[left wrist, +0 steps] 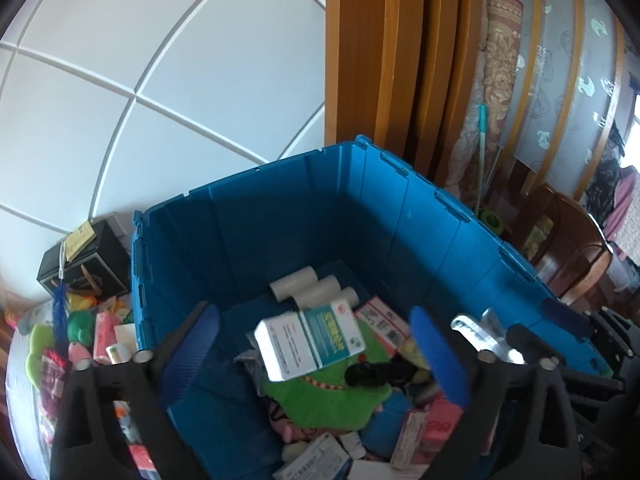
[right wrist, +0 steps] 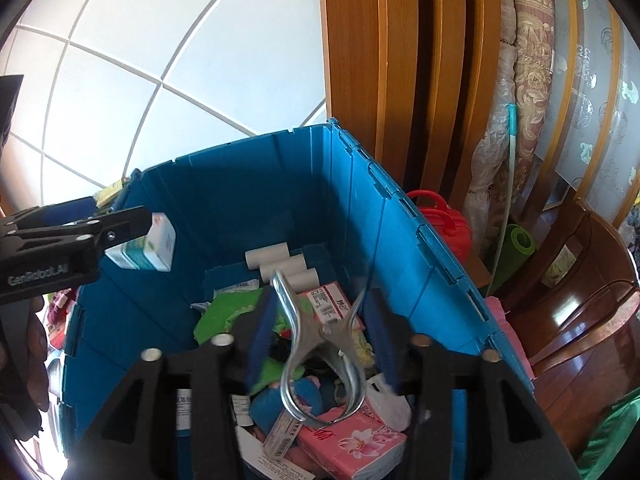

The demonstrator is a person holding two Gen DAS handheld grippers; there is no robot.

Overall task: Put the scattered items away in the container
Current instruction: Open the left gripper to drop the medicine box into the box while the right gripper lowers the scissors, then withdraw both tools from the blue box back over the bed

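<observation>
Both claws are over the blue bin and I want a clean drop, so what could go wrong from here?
1. The white and teal cardboard box, loose between the open left claw, may land on the green plush toy and tumble.
2. The silver metal clamp in the open right claw could snag a pad.

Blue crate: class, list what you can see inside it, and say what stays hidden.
Inside the blue crate: white rolls, a green plush, a pink tissue pack and assorted boxes. A white-and-teal box and a metal clamp are dropping in. Whatever lies beneath the pile is covered.
</observation>
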